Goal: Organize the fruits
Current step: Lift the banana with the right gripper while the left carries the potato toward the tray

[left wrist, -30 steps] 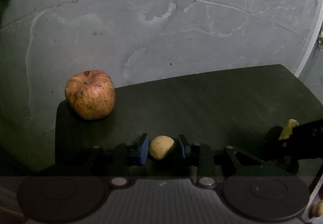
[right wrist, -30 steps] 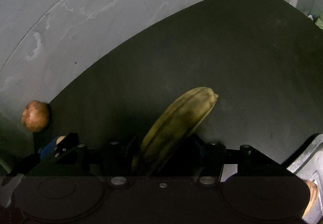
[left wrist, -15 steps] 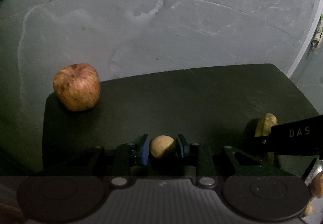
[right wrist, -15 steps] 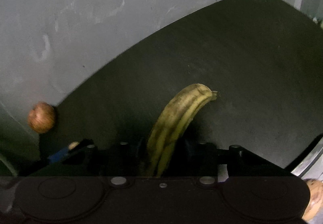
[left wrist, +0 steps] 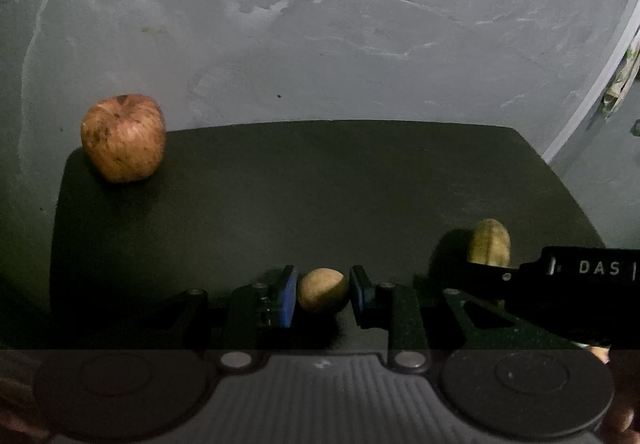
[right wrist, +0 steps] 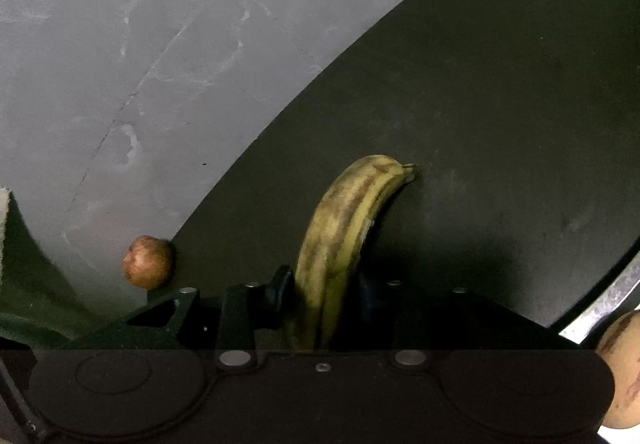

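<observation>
My left gripper [left wrist: 323, 290] is shut on a small round tan fruit [left wrist: 322, 289], held low over the near edge of a dark mat [left wrist: 320, 188]. A red apple [left wrist: 123, 137] sits on the mat's far left corner. My right gripper [right wrist: 324, 292] is shut on a spotted yellow banana [right wrist: 348, 228], whose tip points forward over the mat [right wrist: 480, 104]. In the left wrist view the banana's tip [left wrist: 490, 246] shows at the right, above the right gripper's black body. The apple [right wrist: 147, 261] shows small at the mat's edge in the right wrist view.
The mat lies on a grey cracked floor [left wrist: 320, 44]. A metal rim [right wrist: 612, 300] and a brownish fruit [right wrist: 622, 368] show at the right wrist view's lower right corner. A white strip [left wrist: 592, 84] runs along the far right.
Both grippers have moved while keeping their fruit. The banana has turned more upright in the right view. In the left view the apple shifted left and the right gripper came closer.
</observation>
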The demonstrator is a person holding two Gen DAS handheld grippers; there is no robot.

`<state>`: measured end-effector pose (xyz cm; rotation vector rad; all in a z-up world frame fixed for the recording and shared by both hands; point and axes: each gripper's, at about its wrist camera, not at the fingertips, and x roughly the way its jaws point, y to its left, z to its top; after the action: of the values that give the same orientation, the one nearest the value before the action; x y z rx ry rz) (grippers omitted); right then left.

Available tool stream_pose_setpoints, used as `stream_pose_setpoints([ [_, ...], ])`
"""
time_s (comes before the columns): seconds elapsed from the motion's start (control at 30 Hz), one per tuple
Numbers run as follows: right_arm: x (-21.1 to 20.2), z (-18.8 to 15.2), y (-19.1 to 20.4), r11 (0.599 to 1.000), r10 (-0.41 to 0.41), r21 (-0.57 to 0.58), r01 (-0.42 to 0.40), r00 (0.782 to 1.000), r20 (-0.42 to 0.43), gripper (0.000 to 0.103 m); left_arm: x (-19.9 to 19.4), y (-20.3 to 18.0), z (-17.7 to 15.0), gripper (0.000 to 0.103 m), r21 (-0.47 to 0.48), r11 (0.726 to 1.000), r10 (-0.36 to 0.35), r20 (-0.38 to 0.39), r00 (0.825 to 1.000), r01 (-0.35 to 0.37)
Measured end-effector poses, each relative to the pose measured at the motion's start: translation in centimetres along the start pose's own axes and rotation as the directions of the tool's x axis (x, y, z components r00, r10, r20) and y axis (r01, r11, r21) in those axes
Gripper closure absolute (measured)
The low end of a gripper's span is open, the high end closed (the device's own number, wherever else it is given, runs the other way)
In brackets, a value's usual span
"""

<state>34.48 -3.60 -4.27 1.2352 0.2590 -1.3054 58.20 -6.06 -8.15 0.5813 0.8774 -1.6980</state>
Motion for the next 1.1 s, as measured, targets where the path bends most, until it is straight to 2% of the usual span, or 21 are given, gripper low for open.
stream_pose_setpoints([
  [0.2,-0.7,-0.2,-0.3,0.999,0.037,-0.013,-0.037,0.999,-0.018,0.069,-0.2,-0.5,-0.4,0.073,-0.016,1.000,-0.002,-0.004,1.000,0.002],
  [0.37,-0.3,-0.7,0.8,0.990,-0.065,-0.130,0.058,0.997,-0.051,0.070,-0.4,-0.6,-0.8,0.073,-0.032,0.999,0.012,-0.009,1.000,-0.013],
  [0.7,1.1,-0.5,3.1,0.939,-0.175,-0.300,0.166,0.984,-0.006,0.066,-0.5,0.1,-1.0,0.073,-0.060,0.997,0.046,0.000,0.999,-0.046],
  [0.83,1.6,-0.5,3.5,0.919,-0.194,-0.349,0.183,0.981,0.004,0.069,-0.6,0.2,-1.1,0.073,-0.069,0.997,0.047,0.002,0.999,-0.047],
  [0.9,1.5,-0.4,3.1,0.924,-0.183,-0.341,0.172,0.983,0.002,0.070,-0.7,0.2,-1.2,0.073,-0.072,0.996,0.046,0.001,0.999,-0.046],
  [0.97,1.1,-0.1,2.3,0.948,-0.147,-0.287,0.139,0.989,-0.007,0.070,-0.9,0.2,-1.3,0.073,-0.078,0.996,0.042,-0.001,0.999,-0.042],
  [1.1,-0.2,0.2,0.8,0.983,-0.011,-0.182,0.010,1.000,-0.001,0.070,-1.3,0.2,-1.1,0.073,-0.091,0.996,0.004,-0.004,1.000,-0.005],
])
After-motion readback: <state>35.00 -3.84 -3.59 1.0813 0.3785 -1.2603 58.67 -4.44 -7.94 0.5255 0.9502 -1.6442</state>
